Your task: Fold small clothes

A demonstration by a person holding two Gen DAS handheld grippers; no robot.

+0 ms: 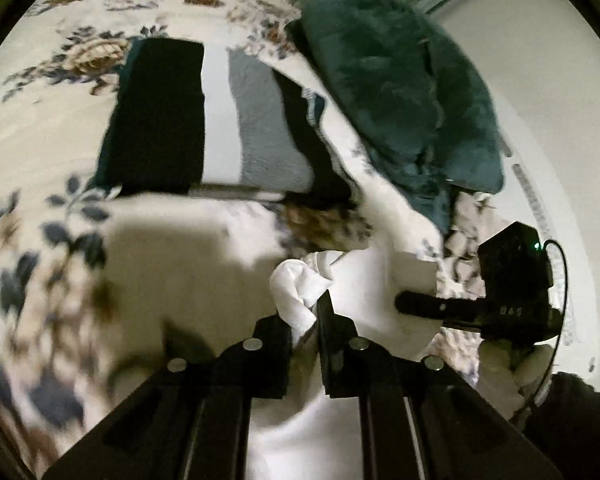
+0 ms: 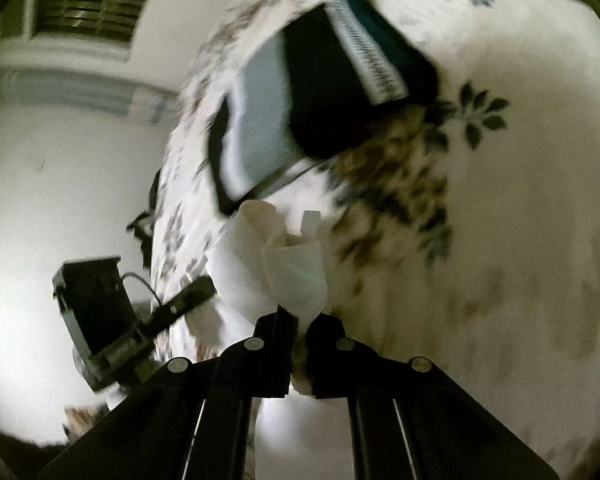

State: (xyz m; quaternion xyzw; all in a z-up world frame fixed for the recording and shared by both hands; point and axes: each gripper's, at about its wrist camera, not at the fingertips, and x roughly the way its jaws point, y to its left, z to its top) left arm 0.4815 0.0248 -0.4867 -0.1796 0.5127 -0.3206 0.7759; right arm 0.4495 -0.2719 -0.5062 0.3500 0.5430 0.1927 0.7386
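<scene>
White cloth (image 1: 360, 280) pinched in both hand-held grippers, left (image 1: 304, 320) and right (image 2: 302, 320), probably stretched for folding; folded stack (image 1: 204, 120) at 12 o'clock on bed (image 1: 40, 140).

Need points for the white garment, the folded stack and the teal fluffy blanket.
white garment (image 1: 300, 292): left wrist view, bunched edge pinched in the left tool (image 1: 308, 320).
folded stack (image 1: 256, 120): left wrist view, grey piece's top face.
teal fluffy blanket (image 1: 400, 80): left wrist view, middle of the heap.
</scene>
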